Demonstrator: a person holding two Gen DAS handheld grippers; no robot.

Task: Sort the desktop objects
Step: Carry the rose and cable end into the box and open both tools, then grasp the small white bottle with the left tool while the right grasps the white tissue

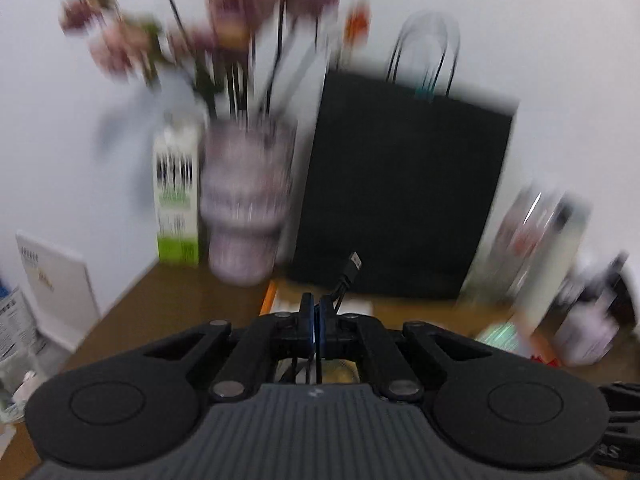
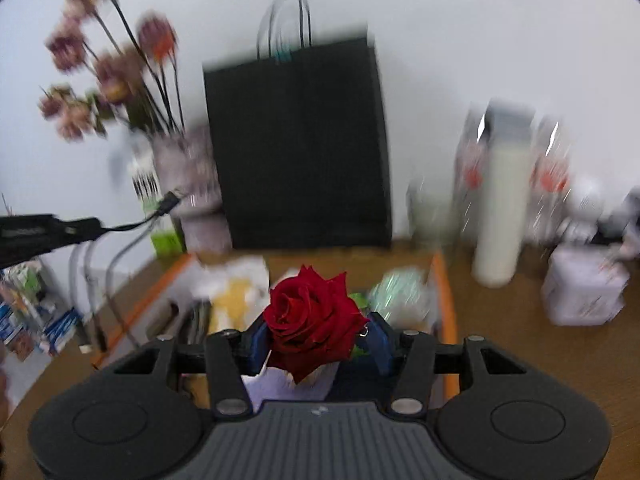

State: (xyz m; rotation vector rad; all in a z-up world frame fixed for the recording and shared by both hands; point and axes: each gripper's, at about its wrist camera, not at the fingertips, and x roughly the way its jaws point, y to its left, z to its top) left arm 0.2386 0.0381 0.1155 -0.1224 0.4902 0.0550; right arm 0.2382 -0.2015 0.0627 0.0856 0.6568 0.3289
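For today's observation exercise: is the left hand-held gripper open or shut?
Shut: the left hand-held gripper has its jaws pressed together, pinching a black USB cable.

No text can be read; print on the green-and-white carton (image 1: 177,196) is blurred beyond reading.

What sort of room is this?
Probably a home or office desk against a white wall: a wooden desktop crowded with a vase of dried flowers, a black paper bag and bottles.
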